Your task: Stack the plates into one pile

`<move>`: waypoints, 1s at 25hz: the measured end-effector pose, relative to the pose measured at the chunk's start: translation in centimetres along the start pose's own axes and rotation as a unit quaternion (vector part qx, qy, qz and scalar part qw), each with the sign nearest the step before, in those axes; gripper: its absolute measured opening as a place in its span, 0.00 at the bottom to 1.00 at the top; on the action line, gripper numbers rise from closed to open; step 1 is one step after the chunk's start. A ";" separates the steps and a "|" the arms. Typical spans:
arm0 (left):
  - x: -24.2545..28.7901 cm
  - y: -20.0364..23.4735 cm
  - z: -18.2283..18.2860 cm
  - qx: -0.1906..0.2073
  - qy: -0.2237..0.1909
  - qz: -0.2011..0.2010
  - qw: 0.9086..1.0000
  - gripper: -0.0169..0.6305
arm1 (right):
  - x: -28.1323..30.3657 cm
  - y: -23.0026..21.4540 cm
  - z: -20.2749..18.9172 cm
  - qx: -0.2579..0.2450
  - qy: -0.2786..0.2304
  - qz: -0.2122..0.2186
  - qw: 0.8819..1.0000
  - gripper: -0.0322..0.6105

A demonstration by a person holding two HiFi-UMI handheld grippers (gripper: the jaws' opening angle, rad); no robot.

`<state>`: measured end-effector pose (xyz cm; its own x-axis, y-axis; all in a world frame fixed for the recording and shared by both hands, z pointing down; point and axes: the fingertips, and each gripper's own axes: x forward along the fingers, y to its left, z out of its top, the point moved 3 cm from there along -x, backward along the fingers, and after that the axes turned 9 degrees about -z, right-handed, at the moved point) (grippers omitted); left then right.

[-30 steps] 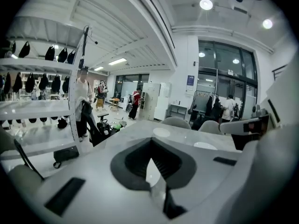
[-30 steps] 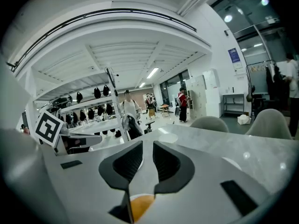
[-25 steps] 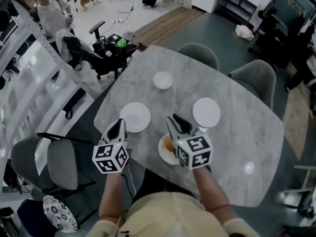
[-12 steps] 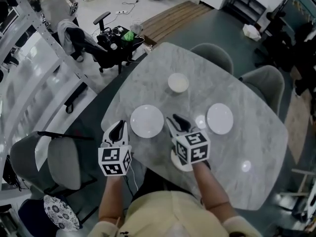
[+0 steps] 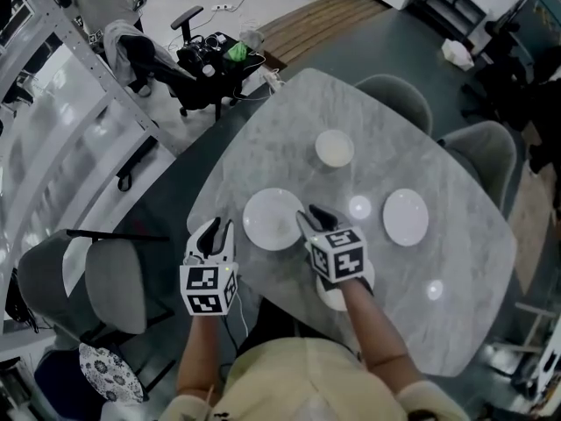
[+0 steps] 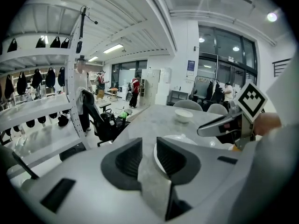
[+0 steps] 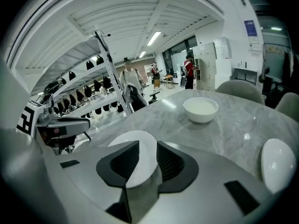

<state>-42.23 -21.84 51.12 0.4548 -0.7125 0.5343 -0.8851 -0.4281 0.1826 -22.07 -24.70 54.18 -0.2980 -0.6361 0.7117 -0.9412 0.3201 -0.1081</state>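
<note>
Judging from how the dishes lie, no stacking is done yet: three plates sit apart on the grey marble desk [image 5: 456, 270], so the whole pile is still to be built. The left plate [image 5: 274, 219] lies at 9 o'clock from the desk's middle, and the right plate [image 5: 406, 217] at 3 o'clock. The near plate [image 5: 326, 295] is at 6 o'clock by the edge, mostly under the right arm. A small bowl [image 5: 334, 147] stands at 12 o'clock.

All are plain, round, glossy white and shallow.

The left hand-held gripper [image 5: 215, 233] hangs at the desk's 8 o'clock edge. The right hand-held gripper [image 5: 317, 219] points at the left plate's 3 o'clock rim. Both have just been opening and stand released, with nothing pressed between the jaws.
</note>
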 end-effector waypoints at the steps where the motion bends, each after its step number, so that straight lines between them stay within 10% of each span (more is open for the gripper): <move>1: 0.1 0.1 -0.3 -0.003 0.004 -0.002 1.000 0.15 | 0.4 0.0 -0.2 -0.001 0.007 -0.002 1.000 0.20; 25: 2.3 0.2 -2.5 -0.023 0.045 -0.037 0.998 0.15 | 4.3 -0.5 -3.0 0.008 0.081 -0.024 0.996 0.20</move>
<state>-41.61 -22.19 54.41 0.5103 -0.6259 0.5898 -0.8538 -0.4507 0.2604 -22.37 -25.46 59.36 -0.2248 -0.5273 0.8194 -0.9563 0.2809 -0.0817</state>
